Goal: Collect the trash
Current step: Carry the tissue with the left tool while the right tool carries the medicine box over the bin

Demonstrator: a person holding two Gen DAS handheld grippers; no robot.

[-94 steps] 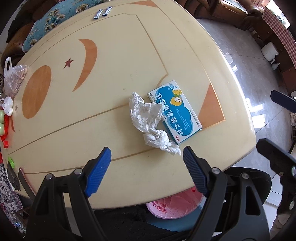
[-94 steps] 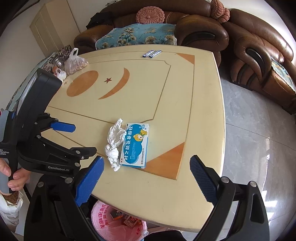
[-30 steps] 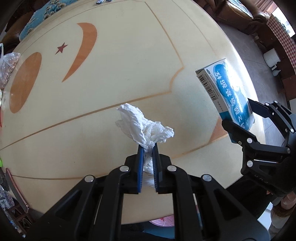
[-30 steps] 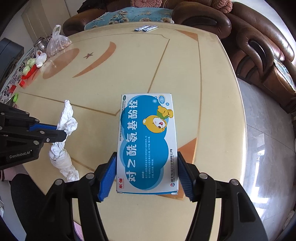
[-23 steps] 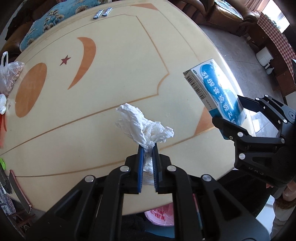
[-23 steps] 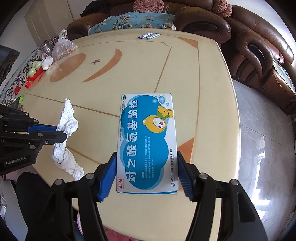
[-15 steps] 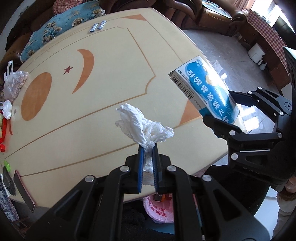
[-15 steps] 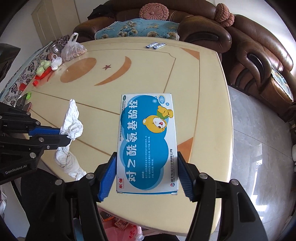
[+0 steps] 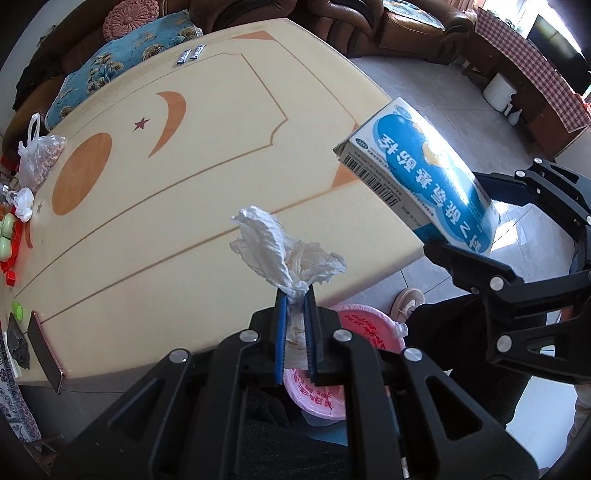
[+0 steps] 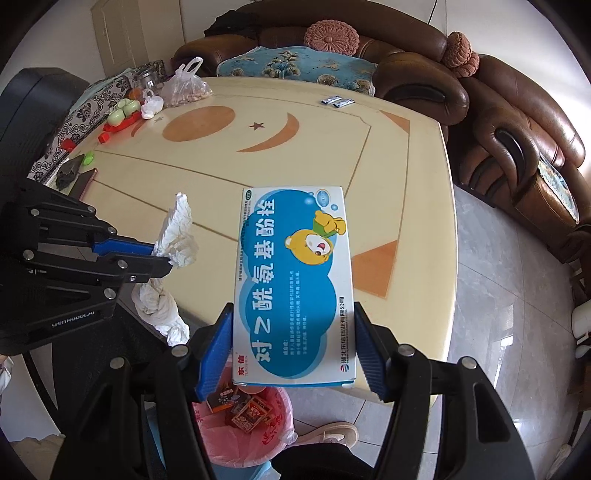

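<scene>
The left gripper has its jaws clamped on a crumpled tissue, held above the desk edge. The right gripper squeezes a blue medicine box between its jaws, above a pink-lined bin on the floor.

A cream table with orange inlays, a crescent, a disc and a small red star, is seen filling the middle of both views. Brown leather sofas are set behind and to one side of it; a blue patterned cushion and round pink crocheted cushions are laid on them. The floor is covered in glossy grey tiles, with daylight reflected. Pale walls and a cream panelled door are noted behind. A checked cloth is draped over distant furniture.
</scene>
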